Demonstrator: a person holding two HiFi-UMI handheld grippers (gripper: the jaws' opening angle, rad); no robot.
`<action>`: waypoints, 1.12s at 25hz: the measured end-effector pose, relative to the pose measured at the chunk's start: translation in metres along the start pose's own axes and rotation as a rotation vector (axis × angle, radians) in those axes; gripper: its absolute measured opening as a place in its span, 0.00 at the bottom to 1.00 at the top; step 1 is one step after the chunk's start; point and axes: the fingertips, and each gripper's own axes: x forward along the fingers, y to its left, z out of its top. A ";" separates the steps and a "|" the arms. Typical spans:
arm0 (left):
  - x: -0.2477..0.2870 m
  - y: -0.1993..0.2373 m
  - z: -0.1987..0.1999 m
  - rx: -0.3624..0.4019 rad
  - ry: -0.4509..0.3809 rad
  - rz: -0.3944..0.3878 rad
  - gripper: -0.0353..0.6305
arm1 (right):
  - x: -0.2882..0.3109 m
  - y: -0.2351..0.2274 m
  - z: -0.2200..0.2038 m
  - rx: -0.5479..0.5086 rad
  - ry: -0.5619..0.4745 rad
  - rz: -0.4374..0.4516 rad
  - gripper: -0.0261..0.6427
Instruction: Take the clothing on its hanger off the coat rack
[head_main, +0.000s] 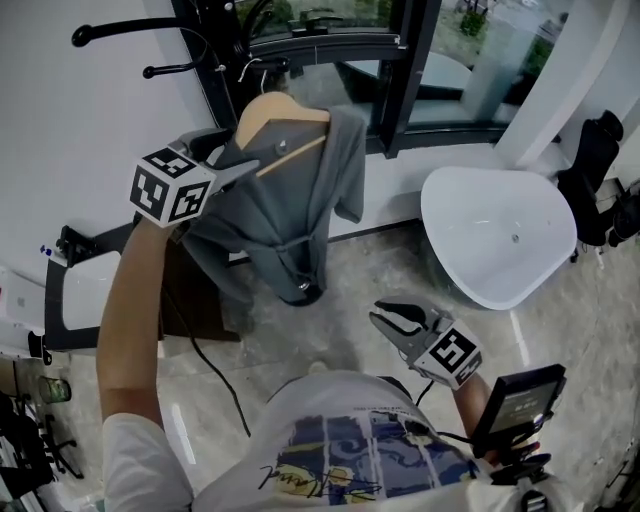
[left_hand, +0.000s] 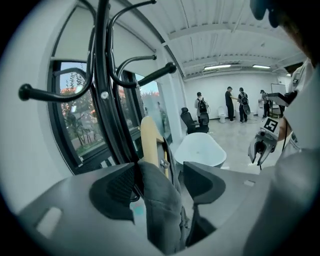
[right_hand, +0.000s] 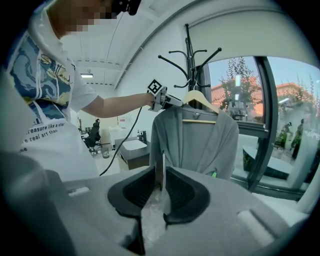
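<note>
So the left gripper (head_main: 246, 170) is up at the shoulder of the grey garment (head_main: 290, 215), and its jaws are spread wide. In the left gripper view the cloth and the wooden hanger (left_hand: 149, 140) sit right between the two pads. The fabric lies against the left-hand pad, but there's a clear gap on the right-hand side, so nothing is pinched. The black coat rack (left_hand: 102, 75) stands just past that claw, above it and a bit to its left, with its curved pegs sticking out overhead. From the right gripper view the hanger's hook looks like it's up against the rack pole (right_hand: 189, 50), though I can't tell which peg it's on, and the garment hangs straight down from the hanger. The right gripper (head_main: 392, 320) is down low near the person's body, well apart from the clothing. Its jaws are pretty much together with just a thin slit, and nothing is in there. The garment is straight ahead of it and higher up, with the left claw at the garment's top left corner from that angle. A white tub (head_main: 500, 240) sits on the floor off to the right claw's far right.
</note>
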 end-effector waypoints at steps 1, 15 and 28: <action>0.007 0.000 -0.002 -0.003 0.020 -0.013 0.52 | 0.003 -0.002 -0.001 0.001 0.007 0.003 0.14; 0.029 -0.004 -0.017 -0.049 0.117 -0.104 0.09 | 0.028 0.008 -0.004 0.015 0.108 0.075 0.14; 0.022 -0.006 -0.025 -0.056 0.123 -0.065 0.06 | 0.025 0.010 -0.017 0.025 0.106 0.074 0.14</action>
